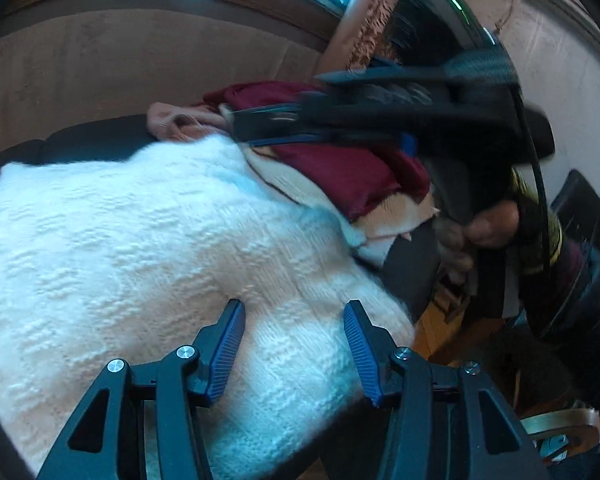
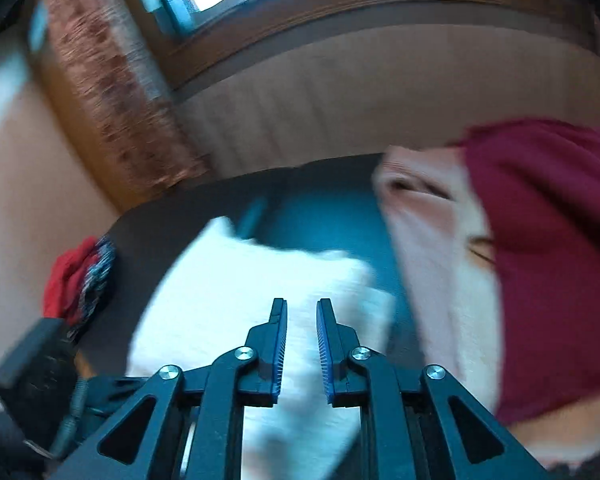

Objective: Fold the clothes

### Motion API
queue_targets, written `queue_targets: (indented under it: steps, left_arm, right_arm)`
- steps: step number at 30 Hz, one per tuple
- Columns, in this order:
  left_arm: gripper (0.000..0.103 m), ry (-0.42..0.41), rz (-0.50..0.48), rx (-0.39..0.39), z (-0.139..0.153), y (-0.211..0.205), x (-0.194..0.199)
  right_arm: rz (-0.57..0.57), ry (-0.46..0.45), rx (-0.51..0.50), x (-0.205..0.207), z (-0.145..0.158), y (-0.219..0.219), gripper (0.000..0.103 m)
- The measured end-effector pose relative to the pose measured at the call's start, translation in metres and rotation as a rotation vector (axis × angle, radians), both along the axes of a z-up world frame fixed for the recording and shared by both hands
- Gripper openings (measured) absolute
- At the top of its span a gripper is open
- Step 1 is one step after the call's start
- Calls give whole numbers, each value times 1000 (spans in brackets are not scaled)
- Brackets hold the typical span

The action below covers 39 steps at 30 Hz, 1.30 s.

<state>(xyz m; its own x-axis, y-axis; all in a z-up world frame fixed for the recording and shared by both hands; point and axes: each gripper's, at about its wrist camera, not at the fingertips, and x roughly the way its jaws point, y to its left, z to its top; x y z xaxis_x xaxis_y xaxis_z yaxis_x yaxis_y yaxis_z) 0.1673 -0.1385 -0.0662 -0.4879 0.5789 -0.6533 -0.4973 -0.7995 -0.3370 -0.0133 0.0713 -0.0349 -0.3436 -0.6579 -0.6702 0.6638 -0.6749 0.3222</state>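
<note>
A white knitted sweater [image 1: 140, 240] lies folded on a dark seat; it also shows in the right wrist view [image 2: 236, 288]. My left gripper [image 1: 294, 312] hovers just above its near edge, open and empty. My right gripper [image 2: 302, 308] is above the sweater with its jaws narrowly apart and nothing between them. In the left wrist view the right gripper [image 1: 380, 108] appears blurred above a pile of clothes: a maroon garment [image 1: 340, 172] over pink and cream ones [image 1: 172, 124]. The same pile [image 2: 540, 240] fills the right of the right wrist view.
The dark seat cushion [image 2: 328, 216] meets a beige sofa back [image 1: 120, 64] under a window. A red and striped cloth [image 2: 76, 280] lies at the seat's left end. A patterned curtain [image 2: 112, 92] hangs at the left. Wooden floor [image 1: 432, 328] shows beyond the seat edge.
</note>
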Motion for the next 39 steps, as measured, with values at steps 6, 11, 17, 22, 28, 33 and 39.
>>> queue_targets:
  steps: [6,11,17,22,28,33,39]
  left_arm:
    - [51,60,-54,-194,-12,35,13]
    - [51,32,-42,-152,-12,29,14]
    - [51,-3,47,29,9,-12,20]
    - [52,44,176,64,23,-51,30]
    - [53,-19,220,20,3,-68,22]
    - [52,-27,214,-21,-17,-55,29]
    - [52,-36,229,71,-6,-69,21]
  right_arm:
    - [-8,-82,12,-30,-67,-16,15]
    - [-53,-64,-118,-36,-85,2,2]
    - [-30,-9,-20,-16,-47,3,21]
    - [136,65,-34,31,-7,2,49]
    - [244,12,114,72,-47,-6,50]
    - [153,-24,14,73,-85,25,49]
    - [151,46,34,78,-93,28,49]
